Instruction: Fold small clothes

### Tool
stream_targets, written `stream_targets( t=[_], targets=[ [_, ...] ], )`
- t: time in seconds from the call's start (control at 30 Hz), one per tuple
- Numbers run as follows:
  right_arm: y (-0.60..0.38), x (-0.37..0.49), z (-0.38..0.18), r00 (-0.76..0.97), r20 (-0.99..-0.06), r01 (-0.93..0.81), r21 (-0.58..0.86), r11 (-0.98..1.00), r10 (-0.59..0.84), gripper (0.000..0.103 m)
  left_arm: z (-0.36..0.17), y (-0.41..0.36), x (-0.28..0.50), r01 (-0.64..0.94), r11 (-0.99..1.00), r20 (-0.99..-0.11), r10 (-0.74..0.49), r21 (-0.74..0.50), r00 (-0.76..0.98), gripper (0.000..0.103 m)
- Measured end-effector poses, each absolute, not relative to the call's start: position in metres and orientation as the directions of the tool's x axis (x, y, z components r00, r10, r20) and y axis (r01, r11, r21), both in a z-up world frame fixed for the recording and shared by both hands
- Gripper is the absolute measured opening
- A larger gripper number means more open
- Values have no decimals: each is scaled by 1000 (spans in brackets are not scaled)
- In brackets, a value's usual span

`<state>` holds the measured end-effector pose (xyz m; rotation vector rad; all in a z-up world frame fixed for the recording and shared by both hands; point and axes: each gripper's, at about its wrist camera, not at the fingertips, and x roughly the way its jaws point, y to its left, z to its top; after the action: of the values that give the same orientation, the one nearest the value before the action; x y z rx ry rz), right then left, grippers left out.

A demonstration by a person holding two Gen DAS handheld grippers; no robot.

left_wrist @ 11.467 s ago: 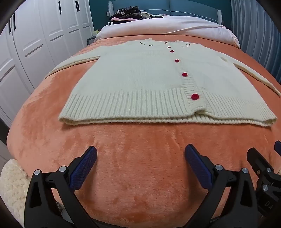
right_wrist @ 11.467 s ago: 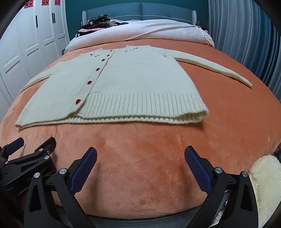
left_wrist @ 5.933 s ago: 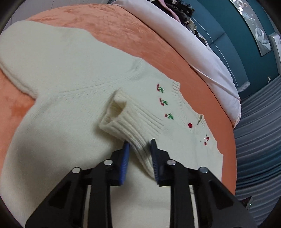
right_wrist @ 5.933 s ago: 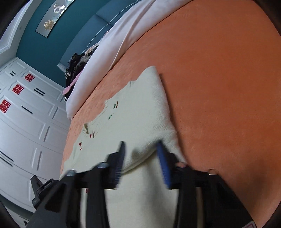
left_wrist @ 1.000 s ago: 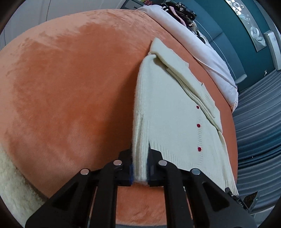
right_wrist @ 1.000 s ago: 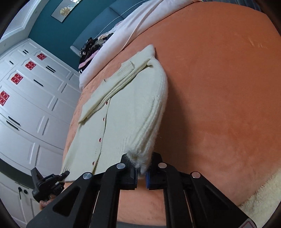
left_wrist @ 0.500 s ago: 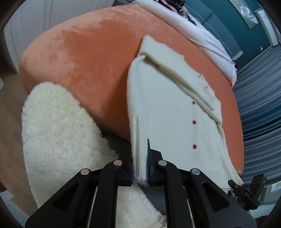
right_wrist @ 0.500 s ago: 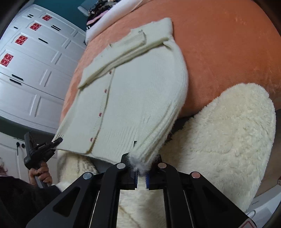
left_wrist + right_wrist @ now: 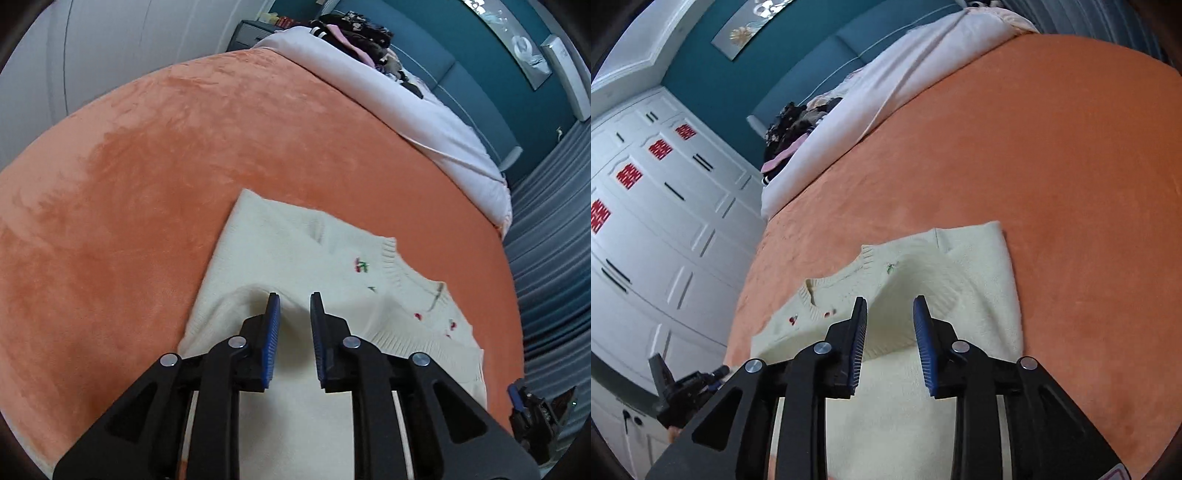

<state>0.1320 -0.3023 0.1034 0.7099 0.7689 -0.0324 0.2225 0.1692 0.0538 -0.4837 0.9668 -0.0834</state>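
Note:
A cream knitted cardigan (image 9: 295,254) with cherry embroidery and red buttons lies folded on the orange blanket (image 9: 147,177). Its collar end faces away from me. My left gripper (image 9: 294,308) hovers over the folded cardigan's left part, jaws a little apart with nothing between them. My right gripper (image 9: 889,312) hovers over the cardigan (image 9: 982,280) on its right part, jaws apart and empty. The right gripper also shows at the left wrist view's lower right edge (image 9: 532,410), and the left gripper at the right wrist view's lower left (image 9: 683,387).
The orange blanket covers a bed. A pale pink duvet (image 9: 406,107) and a pile of dark clothes (image 9: 354,29) lie at the bed's head. White wardrobe doors (image 9: 646,221) stand on the left. Grey curtains (image 9: 554,258) hang on the right.
Half a second ago both grippers were shut on the cardigan's hem and held it off the bed's edge. Now the cardigan lies folded on the blanket and both grippers have let go.

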Motion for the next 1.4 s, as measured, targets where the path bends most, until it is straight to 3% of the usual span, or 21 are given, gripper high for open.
stream_targets(
  t=[0.03, 0.07, 0.1, 0.13, 0.23, 0.33, 0.37, 0.4, 0.43, 0.47, 0.5, 0.53, 0.7, 0.8, 0.87, 0.97, 1.03, 1.23, 1.27, 1.4],
  targets=[
    [-300, 129, 106, 745, -634, 272, 573, 773, 207, 35, 57, 173, 218, -121, 887, -747, -294, -446, 596, 40],
    [-299, 124, 111, 763, -621, 267, 557, 786, 181, 59, 62, 178, 209, -92, 884, -717, -306, -458, 627, 72],
    [-298, 117, 117, 781, -608, 263, 526, 809, 141, 75, 66, 185, 205, -85, 891, -694, -284, -446, 662, 84],
    [-296, 112, 121, 790, -604, 254, 483, 838, 109, 76, 67, 188, 201, -82, 904, -673, -250, -420, 696, 89],
    [-289, 130, 107, 720, -690, 240, 344, 908, 71, 76, 54, 183, 220, -22, 927, -718, -274, -373, 640, 89],
    [-295, 154, 76, 647, -759, 256, 314, 914, 80, 75, 29, 172, 243, -8, 936, -782, -289, -352, 553, 81],
    [-297, 160, 66, 618, -782, 272, 304, 913, 77, 75, 21, 168, 249, -10, 941, -811, -285, -338, 511, 62],
    [-296, 167, 56, 585, -807, 280, 292, 915, 78, 72, 12, 164, 254, -9, 941, -835, -294, -337, 465, 50],
    [-293, 170, 49, 564, -822, 284, 282, 917, 78, 67, 5, 162, 258, -13, 943, -854, -294, -332, 429, 30],
    [-291, 173, 44, 550, -831, 280, 279, 919, 85, 45, 4, 161, 258, -18, 944, -856, -291, -330, 426, 13],
    [-288, 173, 42, 540, -835, 263, 288, 921, 107, 10, 8, 160, 256, -5, 940, -848, -306, -342, 433, 11],
    [-285, 173, 42, 533, -836, 248, 305, 920, 133, 11, 16, 161, 253, -2, 938, -837, -310, -348, 451, 9],
    [-292, 154, 128, 727, -661, 166, 429, 888, 184, 9, 91, 173, 250, 44, 897, -712, -379, -441, 590, 7],
    [-304, 153, 171, 815, -562, 150, 442, 884, 142, 9, 117, 173, 263, 43, 913, -679, -333, -406, 654, 7],
    [-314, 164, 160, 802, -589, 194, 414, 889, 100, 9, 100, 170, 281, 9, 933, -721, -285, -361, 631, 8],
    [-334, 193, 77, 652, -752, 325, 389, 862, 93, 10, 24, 160, 305, -65, 958, -853, -217, -280, 475, 8],
    [-335, 202, 26, 521, -847, 376, 341, 862, 108, 10, -7, 157, 305, -89, 966, -875, -179, -244, 450, 9],
    [-309, 159, 95, 679, -734, 336, 336, 880, 21, 19, 50, 156, 260, -54, 975, -796, -145, -217, 588, 19],
    [-297, 151, 108, 701, -712, 302, 341, 890, 35, 19, 63, 154, 245, -47, 971, -778, -158, -234, 609, 25],
    [-203, 141, 112, 691, -693, 103, 375, 921, 205, 19, 68, 127, 197, 13, 945, -764, -272, -326, 585, 29]
  ],
)
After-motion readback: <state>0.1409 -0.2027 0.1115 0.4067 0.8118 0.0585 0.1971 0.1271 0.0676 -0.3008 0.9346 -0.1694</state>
